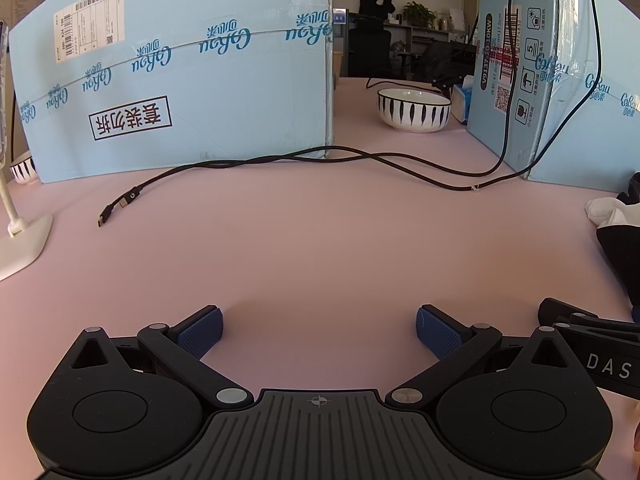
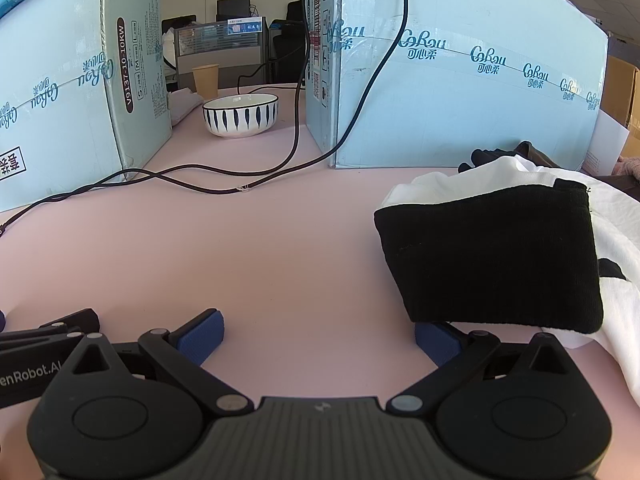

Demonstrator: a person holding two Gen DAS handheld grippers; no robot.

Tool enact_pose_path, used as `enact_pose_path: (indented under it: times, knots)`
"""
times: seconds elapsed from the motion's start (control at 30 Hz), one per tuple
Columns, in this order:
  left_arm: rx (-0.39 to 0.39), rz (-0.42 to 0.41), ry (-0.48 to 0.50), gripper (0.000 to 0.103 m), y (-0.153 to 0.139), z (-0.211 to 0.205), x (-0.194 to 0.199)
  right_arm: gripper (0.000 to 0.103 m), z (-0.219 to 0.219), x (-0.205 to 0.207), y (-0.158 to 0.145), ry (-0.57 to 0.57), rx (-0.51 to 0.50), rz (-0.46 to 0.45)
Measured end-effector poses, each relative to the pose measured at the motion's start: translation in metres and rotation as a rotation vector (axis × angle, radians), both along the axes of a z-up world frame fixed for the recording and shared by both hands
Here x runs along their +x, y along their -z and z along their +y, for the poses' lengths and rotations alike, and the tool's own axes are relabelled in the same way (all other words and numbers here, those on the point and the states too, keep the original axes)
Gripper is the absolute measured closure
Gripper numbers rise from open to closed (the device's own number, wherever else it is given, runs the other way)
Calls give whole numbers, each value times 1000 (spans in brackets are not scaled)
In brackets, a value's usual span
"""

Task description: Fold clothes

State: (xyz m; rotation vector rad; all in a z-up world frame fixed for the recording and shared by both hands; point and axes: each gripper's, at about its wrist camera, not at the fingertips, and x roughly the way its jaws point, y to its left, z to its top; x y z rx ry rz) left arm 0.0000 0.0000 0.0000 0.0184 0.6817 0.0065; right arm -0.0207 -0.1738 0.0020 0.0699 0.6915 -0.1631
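Left gripper [image 1: 319,332]: jaws spread wide apart, nothing between the blue pads, only bare pink counter [image 1: 320,248] under them, gripper tilted down toward it.
Right gripper [image 2: 318,336]: jaws wide apart too and nothing clamped; its right-hand pad sits just at the near corner of the black garment, and whether it touches is hard to tell.
Black garment [image 2: 492,256]: folded into a thick dark rectangle, lying on top of the white garment at the right of the counter in the right wrist view.
White garment [image 2: 616,312]: crumpled, spilling out from under the black one toward the right edge; in the left wrist view both show only as a sliver at the far right.
Neighbouring gripper: each wrist view catches the other gripper's black body at its inner edge, so the two sit side by side, close together.
Cable [image 1: 280,162]: black, snaking across the middle of the counter, its plug end lying free at the left.
Bowl [image 2: 240,115]: white with dark stripes, standing upright in the gap between the boxes.
Boxes [image 1: 172,80]: two big pale-blue cartons standing at the back of the counter.
Paper cup [image 2: 205,80]: behind the bowl, upright.
Lamp base [image 1: 24,240]: white, at the left edge.
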Motion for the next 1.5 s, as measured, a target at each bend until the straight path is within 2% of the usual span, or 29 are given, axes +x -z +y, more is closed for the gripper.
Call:
enact_pose_path:
  times: [1.5]
  knots:
    - [5,3,1,0,0,-1,1,0,1,2,0,2,-5,2]
